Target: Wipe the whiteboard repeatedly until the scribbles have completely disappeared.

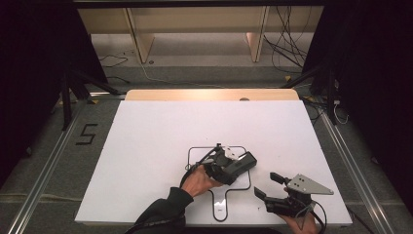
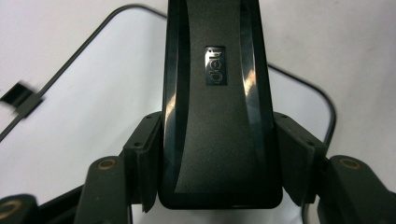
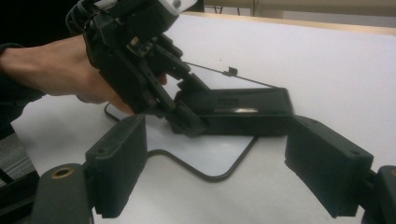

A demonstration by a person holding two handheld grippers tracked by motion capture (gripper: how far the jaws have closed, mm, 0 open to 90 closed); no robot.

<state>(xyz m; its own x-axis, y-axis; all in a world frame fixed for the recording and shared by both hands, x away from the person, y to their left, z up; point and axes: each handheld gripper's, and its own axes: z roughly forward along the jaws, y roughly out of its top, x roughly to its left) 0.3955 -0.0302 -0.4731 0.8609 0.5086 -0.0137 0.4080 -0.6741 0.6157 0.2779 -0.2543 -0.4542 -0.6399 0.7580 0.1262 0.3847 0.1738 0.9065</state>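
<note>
Black stapler [image 1: 239, 165] sits w/ its rear end clamped in the left gripper [image 1: 229, 168], jaws pressing both its sides; in the left gripper view the stapler [image 2: 219, 130] runs straight up betw. the pads, silver logo plate on top. It lies low over the white board [image 1: 146, 146], inside a thin wire outline [image 1: 191, 156] w/ rounded corners, approx. centre of the board's near half, a bit right of middle. Left hand [image 1: 197, 181] comes in from the near edge, dark sleeve [image 1: 163, 214] behind it. From the right gripper view the stapler [image 3: 243, 112] is level, nose pointing right, left gripper [image 3: 180, 109] gripping its left end. Right gripper [image 1: 267, 186] rests near the board's near-right corner, close to the near edge, jaws released & wide apart, nothing betw. them, well apart from the stapler. Grey plate [image 1: 308, 184] on top of it.
</note>
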